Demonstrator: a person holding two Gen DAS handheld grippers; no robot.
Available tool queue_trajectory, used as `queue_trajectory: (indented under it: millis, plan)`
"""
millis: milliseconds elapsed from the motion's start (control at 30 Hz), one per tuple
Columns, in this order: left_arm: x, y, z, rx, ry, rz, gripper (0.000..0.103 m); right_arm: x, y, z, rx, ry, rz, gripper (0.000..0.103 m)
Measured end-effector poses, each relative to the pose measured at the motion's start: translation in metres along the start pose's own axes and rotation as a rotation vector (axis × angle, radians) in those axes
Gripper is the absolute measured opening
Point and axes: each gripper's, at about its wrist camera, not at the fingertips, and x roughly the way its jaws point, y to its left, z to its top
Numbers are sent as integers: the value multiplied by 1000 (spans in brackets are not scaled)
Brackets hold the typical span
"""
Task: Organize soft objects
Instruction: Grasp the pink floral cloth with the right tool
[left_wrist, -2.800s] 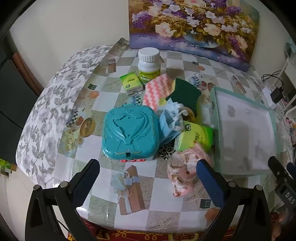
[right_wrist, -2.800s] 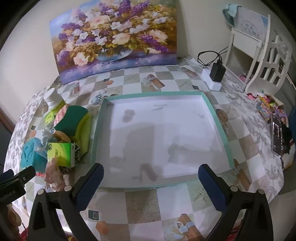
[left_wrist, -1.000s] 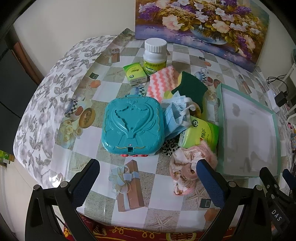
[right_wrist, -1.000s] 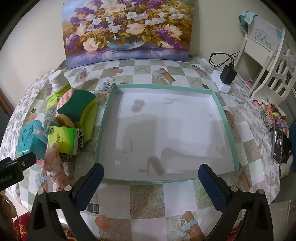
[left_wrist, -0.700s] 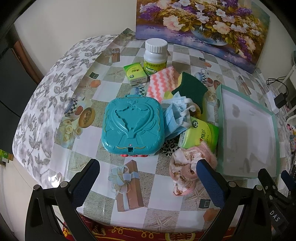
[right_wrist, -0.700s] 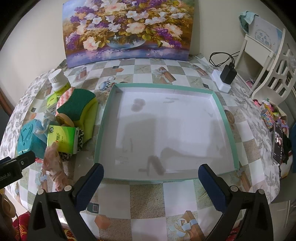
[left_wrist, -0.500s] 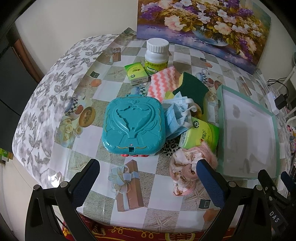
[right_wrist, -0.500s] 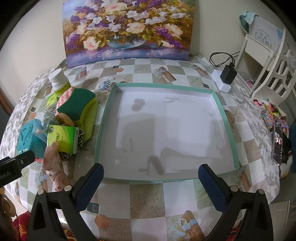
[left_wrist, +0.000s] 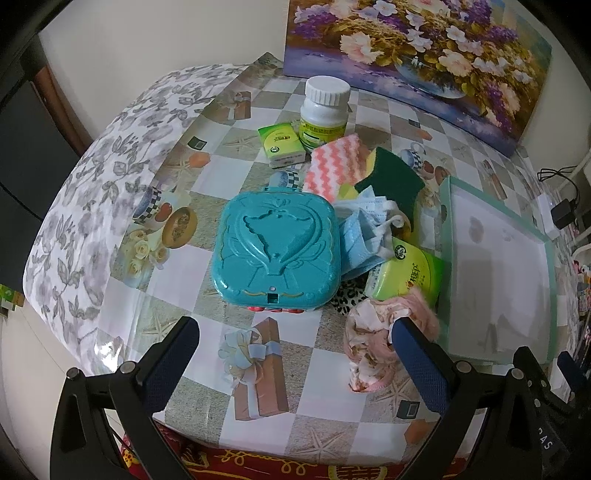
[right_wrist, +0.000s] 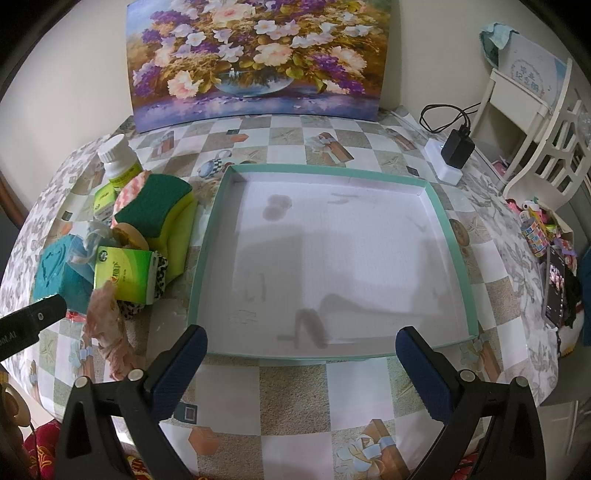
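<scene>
A pile of soft things lies left of a shallow teal-rimmed white tray (right_wrist: 448, 236): a pink floral cloth (left_wrist: 369, 343), a green tissue pack (left_wrist: 406, 273), blue face masks (left_wrist: 364, 232), a pink zigzag cloth (left_wrist: 332, 166) and a green-and-yellow sponge (left_wrist: 391, 177). The tray's white floor is bare. My left gripper (left_wrist: 295, 365) is open and empty near the table's front edge, with its right finger in front of the pink cloth. My right gripper (right_wrist: 301, 369) is open and empty in front of the tray's near rim.
A teal plastic case (left_wrist: 277, 254) sits in the pile's left part. A white pill bottle (left_wrist: 325, 110) and a small green box (left_wrist: 282, 144) stand behind. A flower painting (right_wrist: 255, 55) leans on the wall. A charger (right_wrist: 452, 151) and a white chair (right_wrist: 535, 129) are at the right.
Over the earlier frames both views shifted slightly, as if both grippers drew back and up a little. Nothing on the table has moved.
</scene>
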Motion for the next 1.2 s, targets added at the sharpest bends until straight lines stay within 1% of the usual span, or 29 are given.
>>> queue_trajectory:
  millis: [167,233,267,367,500,567,600,667,733,867,1000,1033,1067,1200]
  plan:
    - [-2,5,0,-30,-15,-15,103,0,2,0,1,-5,9,103]
    - [-4,10,0,-52,-35,-26,103,-2,7,1,3,-19,68,103]
    - [-6,12,0,-62,-48,-28,103,-3,12,1,1,-24,112,103]
    - [-8,19,1,-92,-75,-37,103,2,34,1,-35,-8,203,103]
    - [-4,32,1,-146,-64,-38,103,10,65,-2,-94,17,270,103]
    - [-1,38,0,-166,-55,-23,103,15,77,-3,-125,29,285,103]
    - [0,40,1,-171,-53,-4,103,18,84,-4,-139,41,300,103]
    - [2,43,0,-173,-53,24,103,22,90,-5,-144,62,332,103]
    - [5,46,0,-180,-47,30,103,27,96,-5,-139,76,356,101]
    - [9,49,0,-183,-31,29,103,36,107,-5,-153,98,387,93]
    - [13,49,0,-183,-9,34,103,46,118,-6,-169,125,412,82]
    - [14,49,0,-186,-5,40,103,49,121,-6,-170,130,418,82]
    - [15,50,0,-193,-5,43,103,52,123,-6,-168,134,425,80]
    - [18,55,0,-226,1,32,103,60,133,-7,-179,143,443,70]
